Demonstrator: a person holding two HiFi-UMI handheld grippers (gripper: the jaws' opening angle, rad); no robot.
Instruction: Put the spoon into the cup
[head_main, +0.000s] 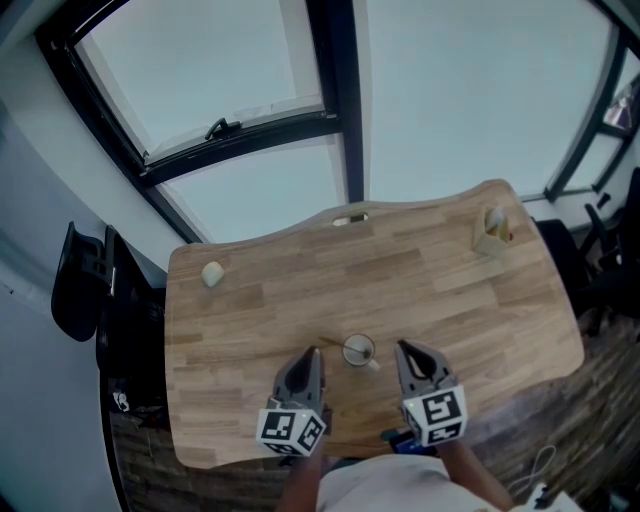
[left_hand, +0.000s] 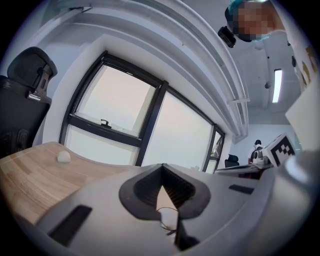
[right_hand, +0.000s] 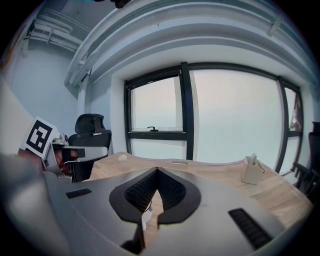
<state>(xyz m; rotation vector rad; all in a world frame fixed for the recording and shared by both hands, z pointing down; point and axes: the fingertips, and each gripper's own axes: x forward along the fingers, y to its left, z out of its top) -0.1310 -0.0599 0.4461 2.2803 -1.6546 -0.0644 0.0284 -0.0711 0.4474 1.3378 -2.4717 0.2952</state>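
You hold both tools low over the near edge of the wooden surface (head_main: 250, 310), one on either side of the cup (head_main: 358, 350). Your left hand-held gripper (head_main: 313, 352) has its jaws pressed together at the tips with nothing pinched between them; its own view shows the two black pads meeting in a point (left_hand: 161, 169), with only a sliver of wood visible in the gap below. Your right hand-held gripper (head_main: 401, 346) is pressed together in the same way and also holds nothing, its pads meeting at the top of their dark V (right_hand: 157, 171). The cup stands upright on the surface between the two tips, just beside each and touching neither. A thin dark line (head_main: 329, 342) runs out from its rim toward your left; it may be the spoon's handle, but it is too small to be sure. Well apart from the cup, a small pale lump (head_main: 212, 273) lies near the left edge, and a beige holder (head_main: 490, 234) stands at the far right corner. A black chair (head_main: 85, 280) stands off the left side, below the window (head_main: 250, 60)
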